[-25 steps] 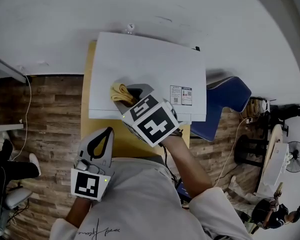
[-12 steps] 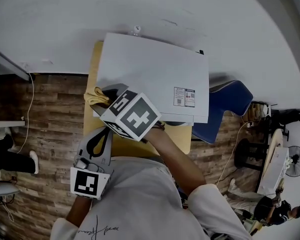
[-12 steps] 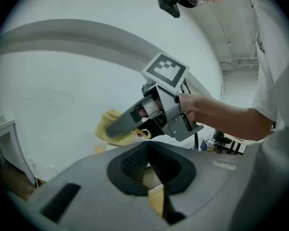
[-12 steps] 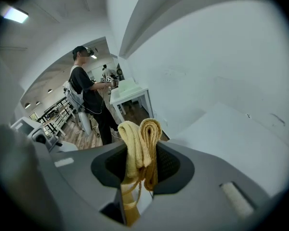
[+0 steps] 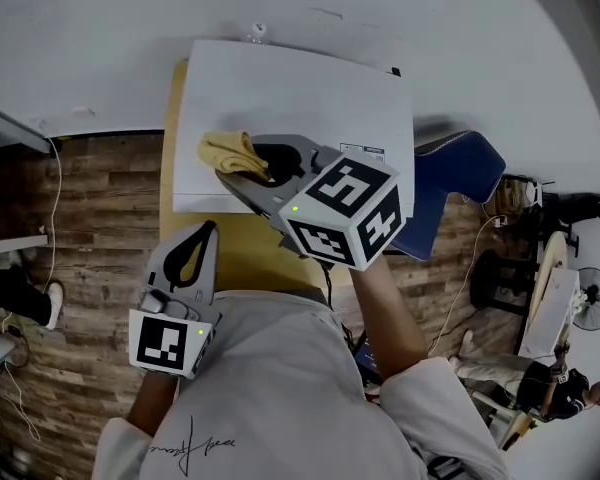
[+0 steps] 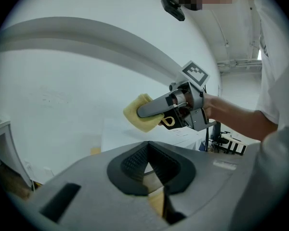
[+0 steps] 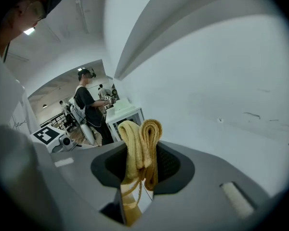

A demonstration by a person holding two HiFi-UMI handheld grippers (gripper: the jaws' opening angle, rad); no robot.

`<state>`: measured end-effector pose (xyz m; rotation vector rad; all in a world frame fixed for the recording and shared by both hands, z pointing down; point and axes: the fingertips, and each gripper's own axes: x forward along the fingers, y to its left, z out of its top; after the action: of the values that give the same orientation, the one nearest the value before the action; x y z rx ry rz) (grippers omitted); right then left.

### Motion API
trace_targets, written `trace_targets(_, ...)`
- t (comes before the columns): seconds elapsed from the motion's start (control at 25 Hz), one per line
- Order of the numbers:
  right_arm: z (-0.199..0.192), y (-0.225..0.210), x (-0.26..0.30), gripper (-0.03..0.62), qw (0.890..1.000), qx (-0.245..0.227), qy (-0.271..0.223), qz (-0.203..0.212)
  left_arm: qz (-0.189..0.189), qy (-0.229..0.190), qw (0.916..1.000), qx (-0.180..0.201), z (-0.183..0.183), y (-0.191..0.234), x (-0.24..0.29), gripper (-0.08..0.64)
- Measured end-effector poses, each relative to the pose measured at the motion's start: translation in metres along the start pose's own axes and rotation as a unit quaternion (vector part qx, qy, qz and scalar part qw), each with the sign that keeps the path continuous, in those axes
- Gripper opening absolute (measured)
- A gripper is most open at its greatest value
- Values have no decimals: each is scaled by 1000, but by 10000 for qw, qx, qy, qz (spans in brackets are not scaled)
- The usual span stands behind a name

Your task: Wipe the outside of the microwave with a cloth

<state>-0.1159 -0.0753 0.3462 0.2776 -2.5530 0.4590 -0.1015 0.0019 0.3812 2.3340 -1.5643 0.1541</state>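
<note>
A: Entry one. Where is the microwave point(image 5: 290, 108)?
B: On the table point(image 5: 242, 263), over its far part, with the wall point(image 5: 300, 3) just behind. Bare table shows along the near side and in a strip at the left.
A: Cloth point(image 5: 230, 153)?
B: Over the near-left part of the microwave's top, between the jaws of the right gripper point(image 5: 242, 166), which comes in from the near right (contact with the top: cannot tell).
A: Left gripper point(image 5: 208, 232)?
B: Nearer and further left, over the table's near-left edge, apart from the microwave.
A: Surroundings?
B: Chair point(image 5: 450, 193) just right of the table. Fan point(image 5: 592, 313) and a person point(image 5: 558, 390) well apart, right, on the floor.
</note>
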Motion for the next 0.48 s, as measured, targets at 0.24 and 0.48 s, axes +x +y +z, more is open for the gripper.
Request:
trace_targets(0.24,-8,-17,-25,124,9987,129,-362,-331,-130,83,9998,108,1,-4,6,-5)
trace_targets(0.48,-14,-25,-65,124,9946,33,-894,-526,-290,0,9993,233,18,-22,17,-5)
